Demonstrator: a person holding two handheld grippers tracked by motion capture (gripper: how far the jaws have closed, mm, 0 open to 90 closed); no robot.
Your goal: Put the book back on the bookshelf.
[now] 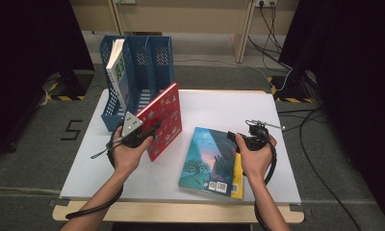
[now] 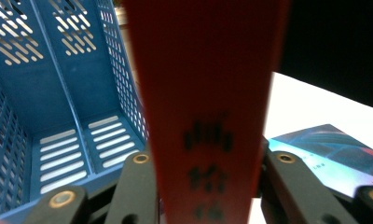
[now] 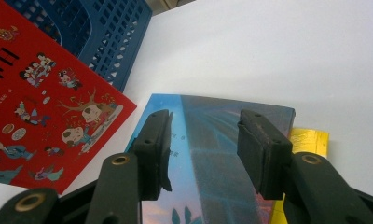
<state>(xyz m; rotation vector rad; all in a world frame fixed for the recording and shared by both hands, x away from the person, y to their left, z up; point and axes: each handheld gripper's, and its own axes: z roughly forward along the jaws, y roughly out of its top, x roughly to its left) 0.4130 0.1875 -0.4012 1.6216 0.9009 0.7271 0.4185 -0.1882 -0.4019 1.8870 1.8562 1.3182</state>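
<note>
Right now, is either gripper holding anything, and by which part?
Left gripper has the red book upright, its spine between the jaws; whether the pads still press cannot be told. Right gripper is open above the blue book, holding nothing.

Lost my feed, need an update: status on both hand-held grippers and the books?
Left hand-held gripper astride upright red book, jaws loosening. Right hand-held gripper open over blue book. Blue file rack ahead, nothing blocking.

rack (image 1: 152, 57): table's (image 1: 229, 103) far-left corner, one book (image 1: 117, 65) inside, leftmost slot | standing book (image 1: 164, 120): just before rack | two stacked books (image 1: 207, 156): near edge, right of centre
</note>
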